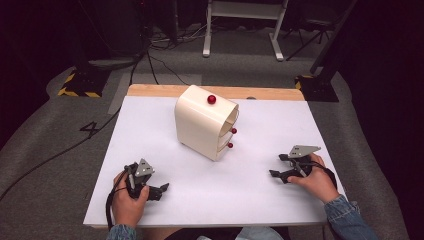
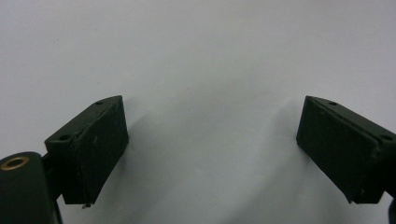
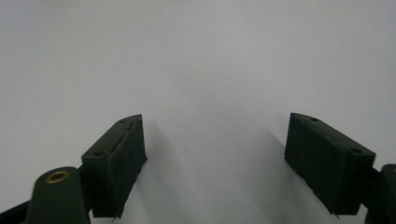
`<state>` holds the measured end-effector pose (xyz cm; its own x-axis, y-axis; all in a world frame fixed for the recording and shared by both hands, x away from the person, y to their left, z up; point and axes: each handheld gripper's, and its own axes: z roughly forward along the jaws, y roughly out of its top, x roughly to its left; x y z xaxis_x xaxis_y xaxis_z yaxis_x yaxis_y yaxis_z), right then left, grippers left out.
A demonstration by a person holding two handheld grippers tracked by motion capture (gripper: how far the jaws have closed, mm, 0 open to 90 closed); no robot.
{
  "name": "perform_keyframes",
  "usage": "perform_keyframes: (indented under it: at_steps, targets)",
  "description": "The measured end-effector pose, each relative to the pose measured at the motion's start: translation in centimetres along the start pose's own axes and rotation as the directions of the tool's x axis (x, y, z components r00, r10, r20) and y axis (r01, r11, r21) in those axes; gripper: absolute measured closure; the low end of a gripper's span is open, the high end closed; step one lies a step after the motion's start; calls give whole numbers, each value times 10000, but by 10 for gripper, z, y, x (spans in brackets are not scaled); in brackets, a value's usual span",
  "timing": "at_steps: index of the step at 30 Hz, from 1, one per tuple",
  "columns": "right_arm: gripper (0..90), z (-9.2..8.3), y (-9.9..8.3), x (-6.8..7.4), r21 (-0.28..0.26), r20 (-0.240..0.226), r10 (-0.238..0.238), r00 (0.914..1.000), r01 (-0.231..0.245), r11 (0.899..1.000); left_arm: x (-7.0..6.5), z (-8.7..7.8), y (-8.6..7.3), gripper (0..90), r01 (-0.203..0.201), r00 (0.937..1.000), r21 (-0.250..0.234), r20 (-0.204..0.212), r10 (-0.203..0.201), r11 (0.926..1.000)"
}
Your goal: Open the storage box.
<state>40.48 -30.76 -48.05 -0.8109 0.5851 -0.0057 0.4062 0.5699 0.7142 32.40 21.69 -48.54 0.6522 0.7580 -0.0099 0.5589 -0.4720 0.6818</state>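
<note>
Cream drawer box (image 1: 205, 122) w/ red knobs (image 1: 211, 99) sits mid-table (image 1: 280, 200), well apart from both; left gripper (image 1: 159, 190) & right gripper (image 1: 276, 174) rest near front edge, jaws wide, empty

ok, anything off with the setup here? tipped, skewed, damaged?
One oddity: the cream drawer cabinet stands turned at an angle to the white table edges, its front with red knobs facing the far-right side. It looks upright and undamaged. The left gripper and right gripper sit on the table with jaws open and nothing between them.
</note>
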Motion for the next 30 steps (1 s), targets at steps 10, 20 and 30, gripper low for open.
perform_keyframes:
  at_steps: [10,20,30]
  targets:
    - [409,-8,10,1,-664,-574,585,9966,-622,9958,0,0,0,92,12,10000,-4,16,-12,10000]
    - [429,-3,46,11,-2305,-921,-14,9958,-200,9729,-1,0,0,92,36,10000,-2,20,-36,10000]
    - [485,25,69,25,-2972,-1341,-252,9906,-159,9547,0,0,0,91,56,10000,1,79,-56,10000]
